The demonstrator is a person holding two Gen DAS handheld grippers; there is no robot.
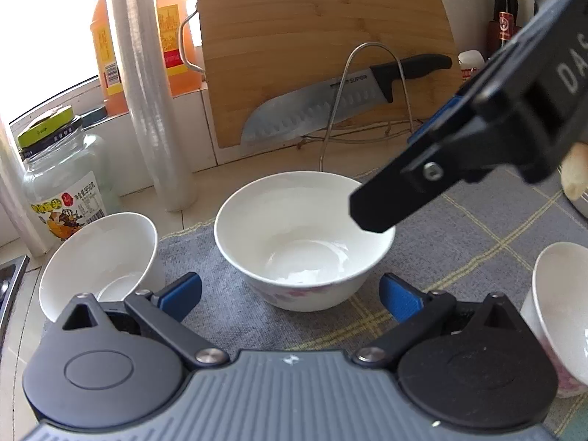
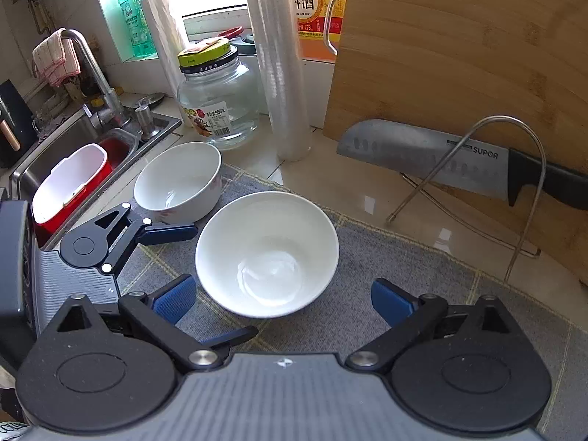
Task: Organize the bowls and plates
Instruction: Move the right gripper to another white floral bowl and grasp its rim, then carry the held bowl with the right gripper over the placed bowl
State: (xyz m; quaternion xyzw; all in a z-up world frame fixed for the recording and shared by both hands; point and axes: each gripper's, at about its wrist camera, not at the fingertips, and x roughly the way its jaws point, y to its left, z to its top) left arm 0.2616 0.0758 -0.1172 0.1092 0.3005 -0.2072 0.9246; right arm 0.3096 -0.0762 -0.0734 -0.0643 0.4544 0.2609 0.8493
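A white bowl (image 1: 301, 239) with a flower pattern stands upright on a grey checked mat (image 1: 459, 257), just ahead of my open left gripper (image 1: 290, 299). A second white bowl (image 1: 99, 257) leans at the mat's left edge, and a third (image 1: 562, 312) shows at the far right. One black finger (image 1: 382, 202) of the right gripper hangs over the middle bowl's right rim. In the right wrist view the same bowl (image 2: 268, 253) lies just beyond my open, empty right gripper (image 2: 283, 300). The left gripper's fingers (image 2: 172, 230) flank that bowl's left side. The second bowl (image 2: 180, 180) sits behind.
A bamboo cutting board (image 2: 459, 55) and a knife (image 2: 422, 154) rest in a wire rack (image 2: 522, 198) at the back. A glass jar (image 2: 217, 110), a cling-film roll (image 2: 275, 73) and an orange bottle (image 1: 106, 47) stand by the window. A sink (image 2: 121, 139) holds a red-and-white container (image 2: 70, 183).
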